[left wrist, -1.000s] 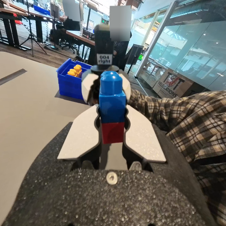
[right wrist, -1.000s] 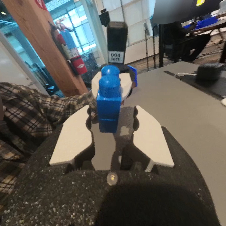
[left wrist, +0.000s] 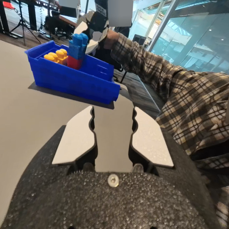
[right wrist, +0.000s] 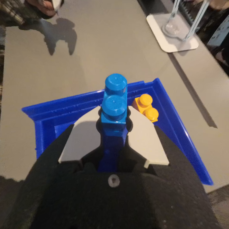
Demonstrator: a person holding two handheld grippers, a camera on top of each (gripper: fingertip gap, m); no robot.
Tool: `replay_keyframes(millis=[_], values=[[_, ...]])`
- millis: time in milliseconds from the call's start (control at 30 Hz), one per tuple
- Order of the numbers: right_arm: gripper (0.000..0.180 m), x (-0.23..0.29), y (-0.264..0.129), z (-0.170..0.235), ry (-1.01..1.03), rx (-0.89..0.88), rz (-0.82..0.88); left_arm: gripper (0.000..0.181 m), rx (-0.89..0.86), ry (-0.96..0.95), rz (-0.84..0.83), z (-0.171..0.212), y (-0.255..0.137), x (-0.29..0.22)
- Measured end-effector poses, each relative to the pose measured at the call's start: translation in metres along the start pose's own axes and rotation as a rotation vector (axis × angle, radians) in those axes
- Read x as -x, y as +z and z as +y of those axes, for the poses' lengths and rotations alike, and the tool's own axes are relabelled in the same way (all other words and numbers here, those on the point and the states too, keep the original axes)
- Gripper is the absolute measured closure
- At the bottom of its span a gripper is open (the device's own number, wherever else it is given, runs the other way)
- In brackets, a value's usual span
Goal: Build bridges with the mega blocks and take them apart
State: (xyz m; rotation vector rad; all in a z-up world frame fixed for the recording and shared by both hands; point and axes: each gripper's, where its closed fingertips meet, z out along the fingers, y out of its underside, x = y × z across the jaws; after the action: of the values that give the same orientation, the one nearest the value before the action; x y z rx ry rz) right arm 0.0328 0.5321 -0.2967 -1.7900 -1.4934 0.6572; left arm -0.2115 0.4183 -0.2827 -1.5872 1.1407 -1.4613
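My left gripper (left wrist: pixel 113 109) is open and empty above the grey table, some way short of the blue bin (left wrist: pixel 69 79). My right gripper (right wrist: pixel 114 111) is shut on a blue block (right wrist: pixel 115 99) and holds it studs-up over the bin (right wrist: pixel 68 107). In the left wrist view the right gripper (left wrist: pixel 85 37) holds that blue block (left wrist: pixel 77 47) with a red block (left wrist: pixel 74 62) stuck under it, and the red block dips into the bin. The red block is hidden in the right wrist view. Yellow blocks (left wrist: pixel 55 57) lie in the bin's far corner (right wrist: pixel 146 107).
A person's plaid sleeve (left wrist: pixel 173 86) reaches across on the right, beyond the table's edge. A white base plate with a clear stand (right wrist: pixel 173 37) sits past the bin, beside a dark strip (right wrist: pixel 192 89) in the tabletop. Office desks and chairs stand in the background. One gripper's finger ends stand about 30 cm off the other's.
My left gripper has let go of the blue-and-red stack, opened and drawn back. My right gripper has shut on the blue block and carried the stack over the blue bin.
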Motion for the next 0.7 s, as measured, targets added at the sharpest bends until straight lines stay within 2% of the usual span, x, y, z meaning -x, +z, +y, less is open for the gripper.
replay_keyframes(millis=[233, 367, 633, 700], values=[[0.142, -0.009, 0.043, 0.035, 0.073, 0.048, -0.072, 0.123, -0.039, -0.013, -0.025, 0.011, -0.002, 0.012], [0.142, -0.006, 0.06, 0.048, 0.045, 0.076, -0.105, 0.123, -0.025, -0.019, -0.027, 0.017, -0.001, 0.016], [0.142, -0.01, 0.065, 0.055, 0.03, 0.068, -0.127, 0.123, 0.013, -0.003, -0.018, 0.024, 0.002, 0.011], [0.126, -0.009, 0.065, 0.053, 0.03, 0.067, -0.122, 0.123, 0.014, 0.0, -0.017, 0.024, 0.002, 0.011]])
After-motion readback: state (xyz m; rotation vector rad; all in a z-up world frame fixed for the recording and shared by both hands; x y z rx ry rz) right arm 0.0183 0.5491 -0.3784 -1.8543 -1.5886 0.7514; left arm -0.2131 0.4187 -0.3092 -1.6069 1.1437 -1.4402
